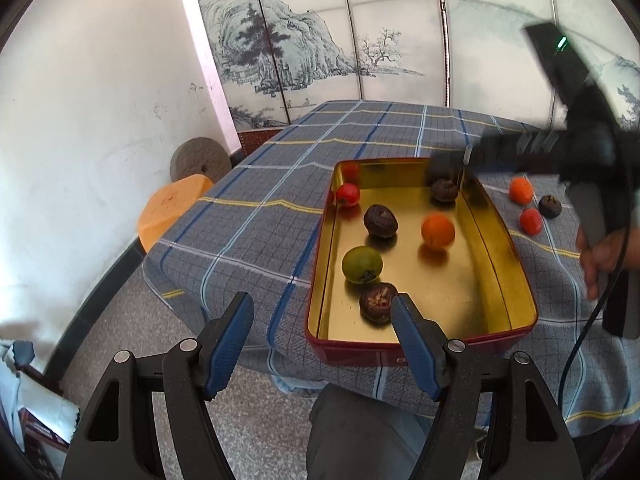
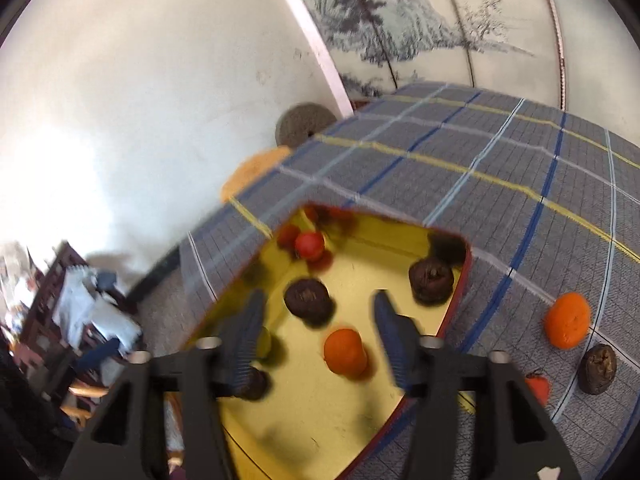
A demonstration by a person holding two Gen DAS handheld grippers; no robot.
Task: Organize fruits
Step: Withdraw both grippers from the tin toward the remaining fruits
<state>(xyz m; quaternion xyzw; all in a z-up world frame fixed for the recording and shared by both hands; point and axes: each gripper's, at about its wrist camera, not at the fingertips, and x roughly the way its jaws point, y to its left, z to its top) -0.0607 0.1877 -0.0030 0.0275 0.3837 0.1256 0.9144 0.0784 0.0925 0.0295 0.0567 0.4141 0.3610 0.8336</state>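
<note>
A table draped in grey-blue plaid cloth [image 1: 260, 216] carries a gold-lined, red-walled rectangular tin [image 1: 516, 280] at its near edge, holding six fruits; three more lie beside its right wall. The right gripper [image 2: 316, 316] hangs spread above the tin; the left gripper [image 1: 322, 332], spread and empty, waits before the near edge.

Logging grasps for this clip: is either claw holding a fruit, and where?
Nothing is held. Left claw and right claw are both open and empty above the tin.
</note>
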